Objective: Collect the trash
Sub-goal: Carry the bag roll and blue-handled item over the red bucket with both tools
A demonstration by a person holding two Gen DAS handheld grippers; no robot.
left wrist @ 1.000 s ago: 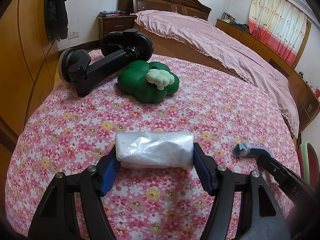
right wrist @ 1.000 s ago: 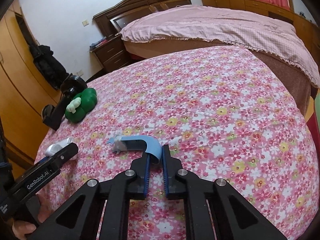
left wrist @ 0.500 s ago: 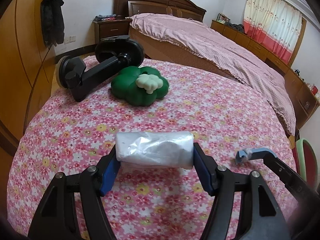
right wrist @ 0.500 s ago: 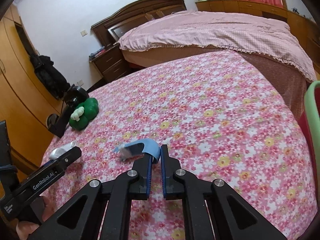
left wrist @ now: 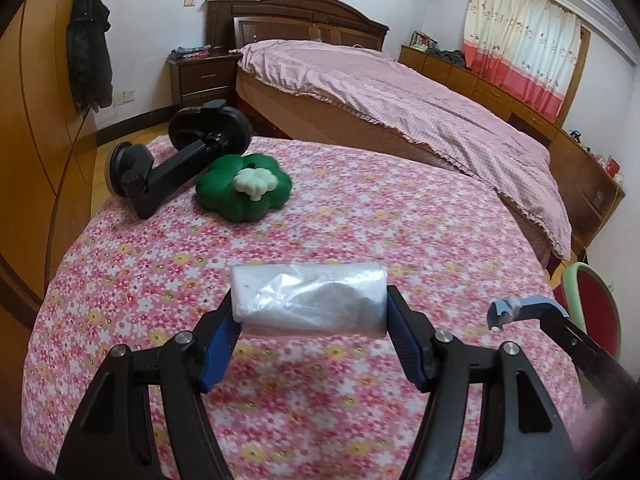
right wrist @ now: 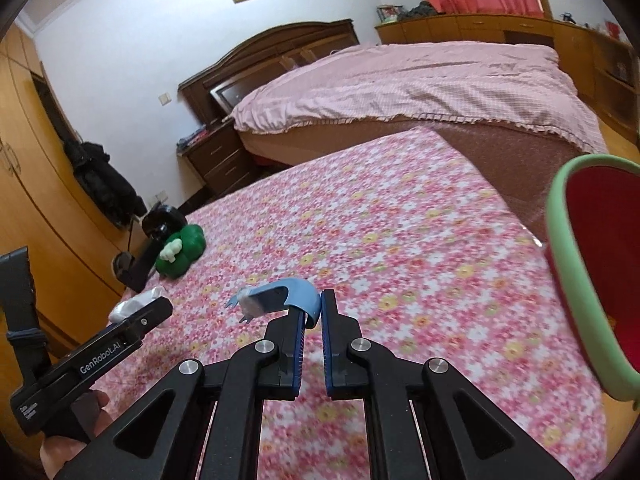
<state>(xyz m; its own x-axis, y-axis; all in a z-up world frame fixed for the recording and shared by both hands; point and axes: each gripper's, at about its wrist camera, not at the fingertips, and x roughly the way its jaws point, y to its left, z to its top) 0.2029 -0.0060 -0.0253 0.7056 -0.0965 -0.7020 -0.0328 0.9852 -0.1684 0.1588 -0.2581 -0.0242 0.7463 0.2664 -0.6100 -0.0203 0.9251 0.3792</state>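
above the floral tablecloth, left hand-held gripper clamps a plastic-wrapped roll crosswise; right hand-held gripper pinches a blue clip.

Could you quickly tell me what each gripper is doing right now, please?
Left gripper: shut on the plastic-wrapped roll.
Right gripper: shut on the blue plastic piece.

Even, soft indoor light, daylight through the curtains. Shadows faint. No glare. Strong fisheye bend and black vignette at corners in both views. Motion blur on the floral cloth in the right wrist view, worst low right; left view sharper.
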